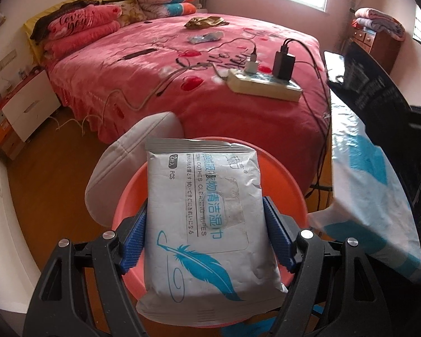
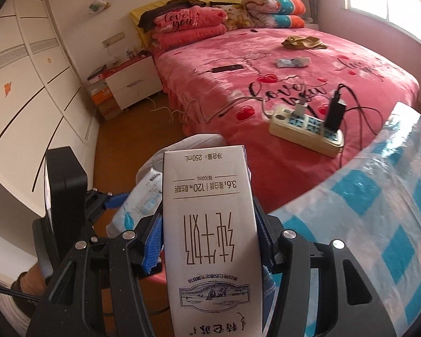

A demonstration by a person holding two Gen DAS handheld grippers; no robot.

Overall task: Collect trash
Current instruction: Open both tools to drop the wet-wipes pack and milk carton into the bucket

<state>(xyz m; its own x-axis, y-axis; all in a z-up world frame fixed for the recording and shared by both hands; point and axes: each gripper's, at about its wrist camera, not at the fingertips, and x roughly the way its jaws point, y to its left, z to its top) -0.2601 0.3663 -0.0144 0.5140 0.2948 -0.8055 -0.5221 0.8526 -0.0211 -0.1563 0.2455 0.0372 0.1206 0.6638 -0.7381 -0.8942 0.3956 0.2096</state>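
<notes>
Left claw (image 1: 205, 233) grips wipes pack (image 1: 207, 224) over basin rim (image 1: 289, 174); right claw (image 2: 209, 241) grips carton (image 2: 210, 224)

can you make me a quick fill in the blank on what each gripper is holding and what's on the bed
1. The left gripper is shut on a pack of ____.
2. The right gripper is shut on a milk ____.
3. Below the pack is an orange-red ____.
4. The power strip lies on the ____.

Missing words: wipes; carton; basin; bed
</notes>
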